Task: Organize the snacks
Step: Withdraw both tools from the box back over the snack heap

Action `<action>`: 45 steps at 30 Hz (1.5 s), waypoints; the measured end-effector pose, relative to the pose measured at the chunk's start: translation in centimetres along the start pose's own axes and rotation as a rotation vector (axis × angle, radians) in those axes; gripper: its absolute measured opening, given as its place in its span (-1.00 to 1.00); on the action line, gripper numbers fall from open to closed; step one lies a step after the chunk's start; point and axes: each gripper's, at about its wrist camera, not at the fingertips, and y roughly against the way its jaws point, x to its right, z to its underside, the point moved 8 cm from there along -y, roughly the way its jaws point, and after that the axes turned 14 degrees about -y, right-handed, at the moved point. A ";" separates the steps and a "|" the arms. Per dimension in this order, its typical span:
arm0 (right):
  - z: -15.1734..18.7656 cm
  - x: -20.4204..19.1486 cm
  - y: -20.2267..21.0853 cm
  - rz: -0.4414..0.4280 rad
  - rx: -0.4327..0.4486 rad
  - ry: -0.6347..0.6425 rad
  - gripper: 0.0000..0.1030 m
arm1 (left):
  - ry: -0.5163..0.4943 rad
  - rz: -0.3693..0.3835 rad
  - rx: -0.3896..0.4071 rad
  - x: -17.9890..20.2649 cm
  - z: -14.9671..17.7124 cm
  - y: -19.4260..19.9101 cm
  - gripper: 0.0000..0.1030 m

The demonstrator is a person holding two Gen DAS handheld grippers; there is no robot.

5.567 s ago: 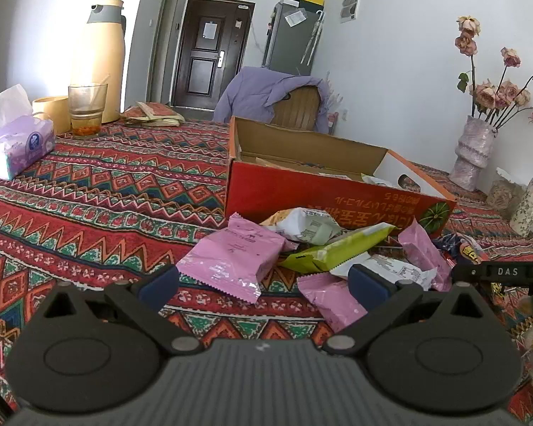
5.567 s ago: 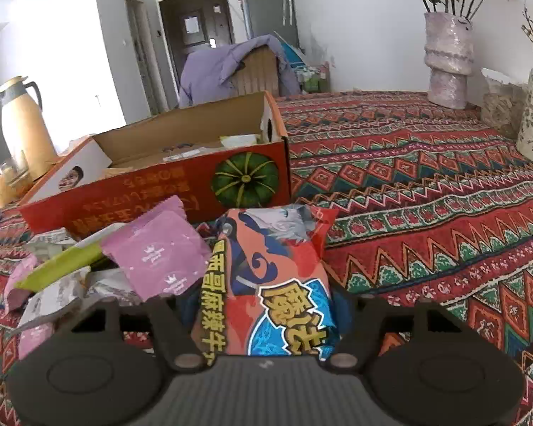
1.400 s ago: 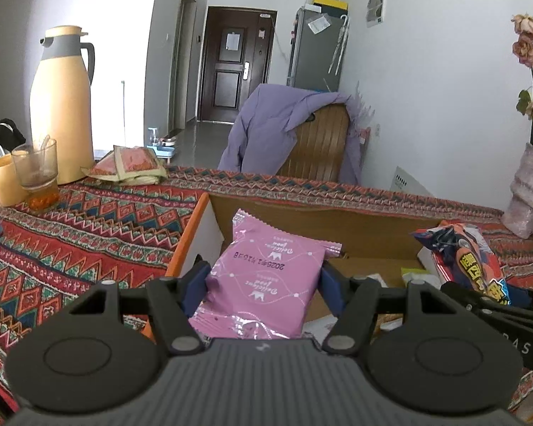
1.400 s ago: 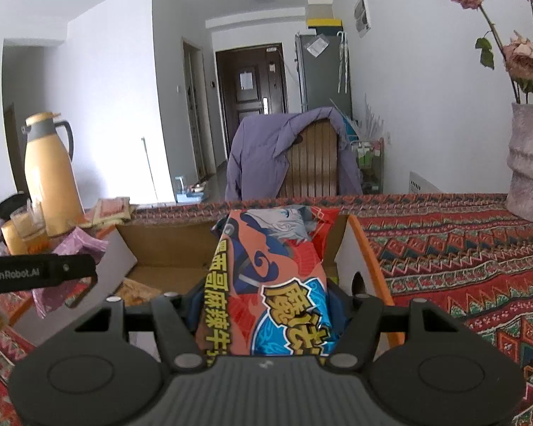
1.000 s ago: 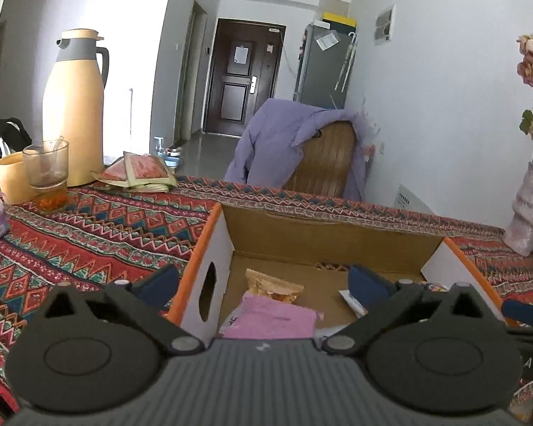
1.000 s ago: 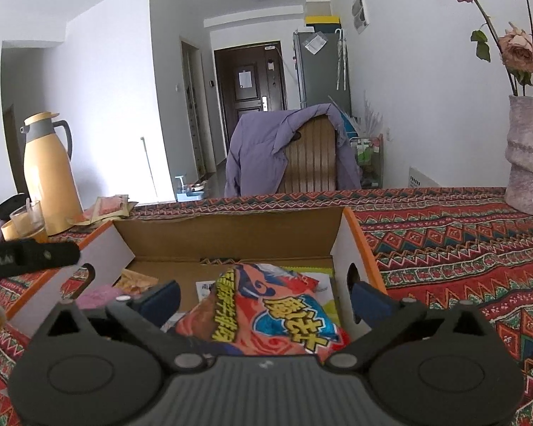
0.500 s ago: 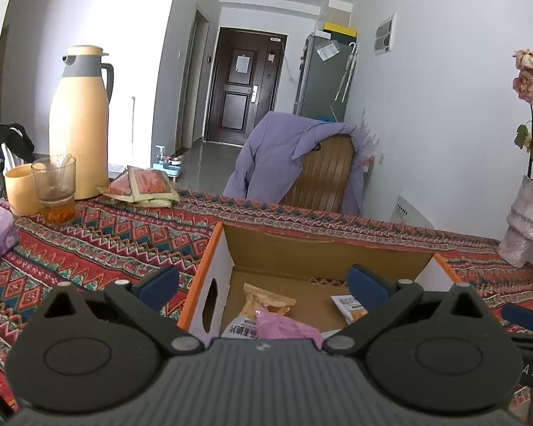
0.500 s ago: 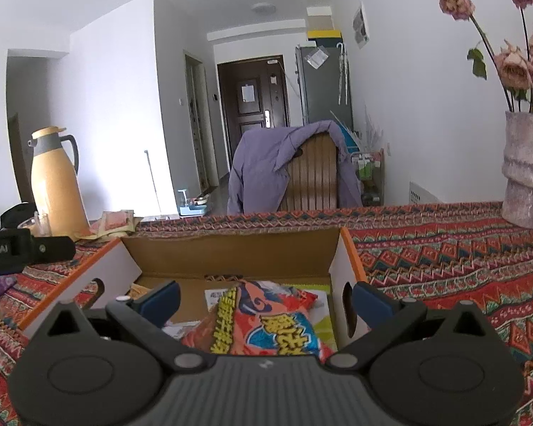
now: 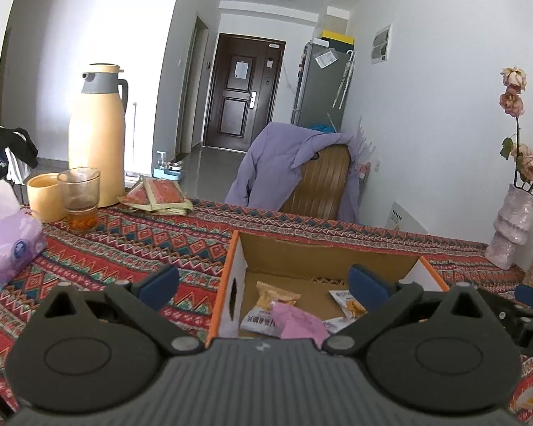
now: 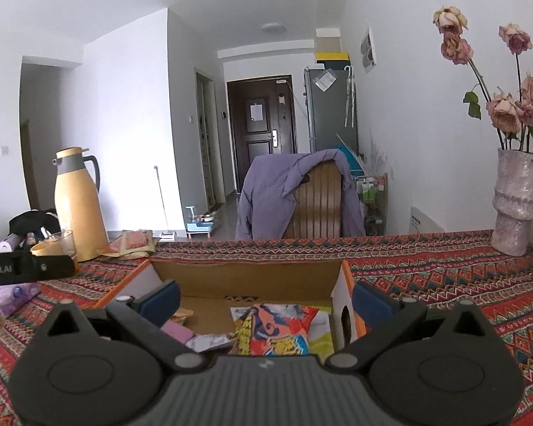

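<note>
Since earlier: both grippers have let go of their packets and risen; the pink packet and the orange-and-blue snack bag, clamped 1.4 s ago, now lie inside the box.
Table [image 9: 131, 248]: covered in a red zigzag-patterned cloth, carrying everything below.
Cardboard box [image 9: 323, 259]: open-topped, orange-edged, white end walls with oval hand holes; it sits below and ahead of both grippers.
Thermos jug [image 9: 96, 135]: cream with a grey collar, upright at the table's far left, well apart from the box.
Vase [image 10: 515, 206]: pale and textured, holding dried roses, at the far right by the wall.
Left gripper [image 9: 263, 282]: fingers spread wide, nothing between them, hovering over the box's left end.
Right gripper [image 10: 266, 298]: fingers wide apart and empty, above the box's right end.
Tissue pack [image 9: 9, 238]: purple, at the left table edge.
Orange-and-blue snack bag [image 10: 275, 330]: flat on the box floor near the right end wall, partly over a yellow-green packet [image 10: 321, 344].
Pink packet [image 9: 296, 325]: on the box floor near the left wall, resting partly on a white packet [image 9: 259, 325].
Glass [image 9: 80, 198]: some amber liquid in it, just beside the jug.
</note>
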 end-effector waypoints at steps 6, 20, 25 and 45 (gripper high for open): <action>1.6 -0.7 2.5 -0.002 -0.020 0.012 1.00 | -0.012 0.007 -0.011 -0.9 2.0 2.4 1.00; 8.4 0.3 2.9 0.043 -0.182 0.025 1.00 | -0.030 0.012 -0.105 -2.1 8.5 4.3 1.00; 10.6 0.8 1.4 0.058 -0.267 0.038 1.00 | -0.022 0.016 -0.147 -2.2 10.9 3.6 1.00; 13.1 1.8 -1.9 0.019 -0.399 -0.005 0.76 | -0.005 0.069 -0.131 -1.9 12.8 1.9 1.00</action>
